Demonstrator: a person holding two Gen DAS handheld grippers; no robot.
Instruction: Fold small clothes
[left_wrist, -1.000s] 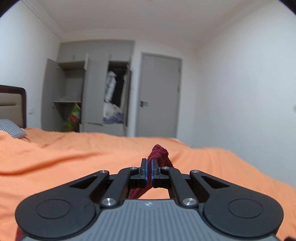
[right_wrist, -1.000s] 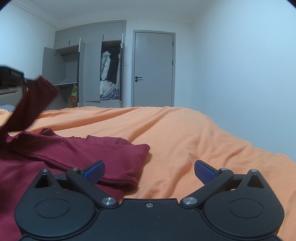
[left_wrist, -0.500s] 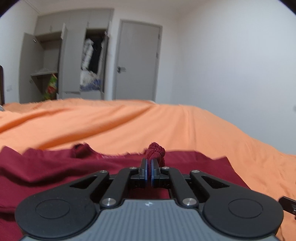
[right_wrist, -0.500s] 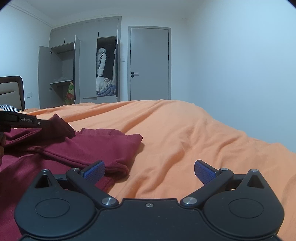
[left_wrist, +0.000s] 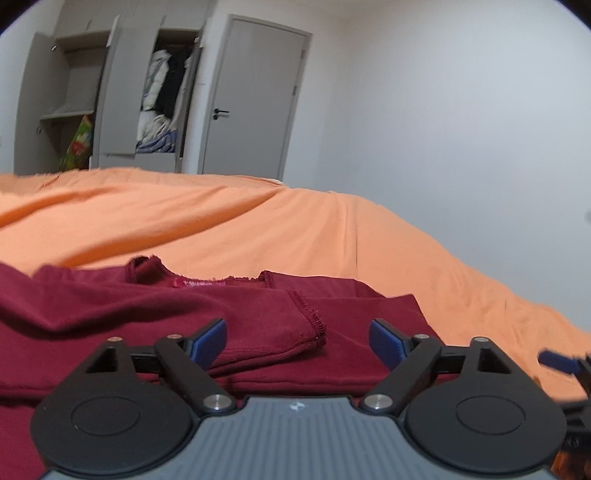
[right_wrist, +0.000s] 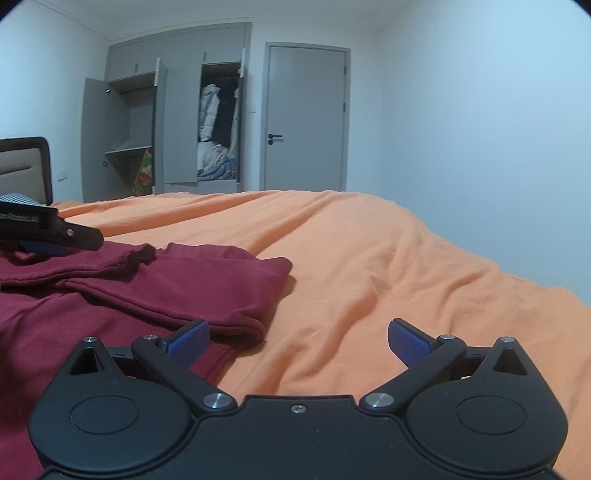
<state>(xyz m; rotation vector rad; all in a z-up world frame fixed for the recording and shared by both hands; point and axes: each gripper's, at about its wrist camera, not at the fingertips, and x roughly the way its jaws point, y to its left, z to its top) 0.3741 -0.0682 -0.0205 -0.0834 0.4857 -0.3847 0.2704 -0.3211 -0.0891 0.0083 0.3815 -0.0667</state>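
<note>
Maroon garment (left_wrist: 155, 314): a soft, dark red knit top is lying on the bed, partly folded, filling the 7 to 9 o'clock part of both views.
Sleeve (left_wrist: 258, 325): it is lying folded across the body of the garment, its frayed, stitched cuff edge ending just ahead of the left gripper, toward 12 o'clock.
Neckline (left_wrist: 195, 282): a ribbed collar with a small red label is showing at the far edge of the garment.
Folded edge (right_wrist: 236, 299): in the right wrist view a doubled layer is forming a thick rounded fold, touching the orange cover at 12 o'clock of the left blue pad.
Left gripper (left_wrist: 297, 338): its jaws are standing wide apart and gripping nothing, with the sleeve cuff lying between and just beyond the blue pads.
Right gripper (right_wrist: 299, 341): its jaws are spread wide and empty, the left pad hovering over the garment's edge, the right pad over bare cover.
Orange bed cover (right_wrist: 369, 251): it is wrinkling gently under everything.
Wardrobe (right_wrist: 218, 110): it is standing open at 11 o'clock, beside a closed grey door (right_wrist: 306, 118).
</note>
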